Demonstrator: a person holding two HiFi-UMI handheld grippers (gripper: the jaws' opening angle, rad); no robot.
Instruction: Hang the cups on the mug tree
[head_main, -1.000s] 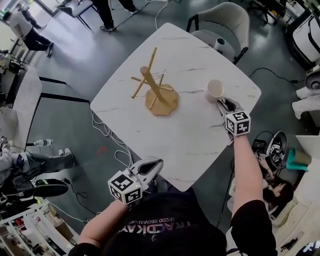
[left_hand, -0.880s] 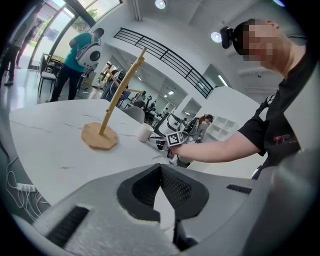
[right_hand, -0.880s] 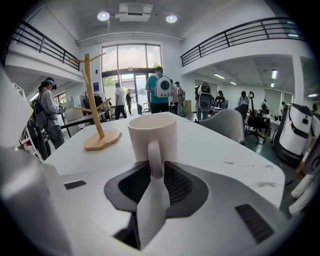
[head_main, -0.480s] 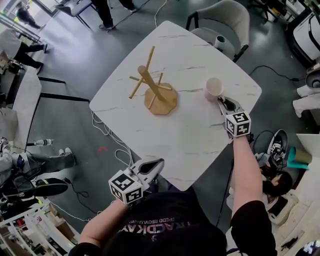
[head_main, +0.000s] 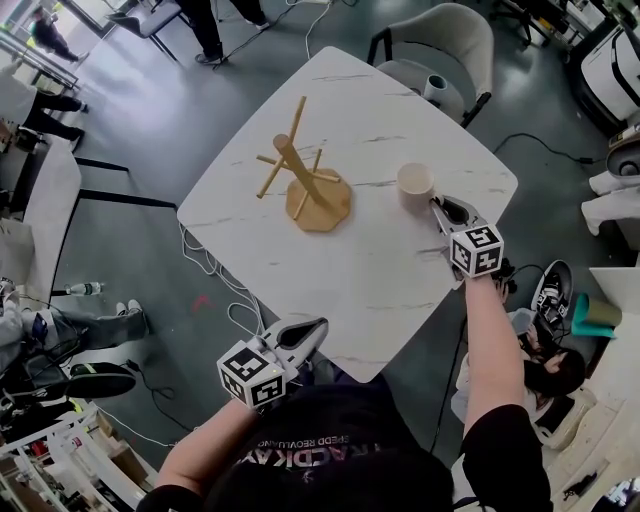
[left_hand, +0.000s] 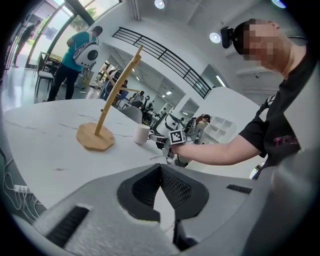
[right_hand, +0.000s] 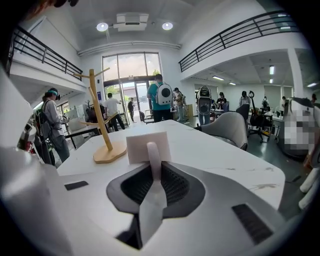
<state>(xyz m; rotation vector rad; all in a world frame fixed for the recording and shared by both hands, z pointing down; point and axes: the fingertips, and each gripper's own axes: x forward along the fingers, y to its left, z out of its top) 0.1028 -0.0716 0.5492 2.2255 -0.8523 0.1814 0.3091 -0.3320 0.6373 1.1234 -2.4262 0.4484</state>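
Grey floor (head_main: 150, 110), a beige chair (head_main: 455, 40) beside the white table (head_main: 390, 270); glass doors (right_hand: 127, 75), 2 ceiling lights (right_hand: 102, 26), balcony railings (right_hand: 235, 37).

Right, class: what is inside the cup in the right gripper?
In the head view the cup shows only pale inner wall through its mouth, no contents. Its bottom is too small to see. The right gripper view shows just its outside.

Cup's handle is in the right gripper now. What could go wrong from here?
1. The right hand-held gripper, whose jaws have just been closing, pinches only the cup's thin handle; the cup could swivel or slip in transit.
2. The mug tree stands unheld, the left hand-held gripper far off by the table's near corner; a bump against a peg might tip it.
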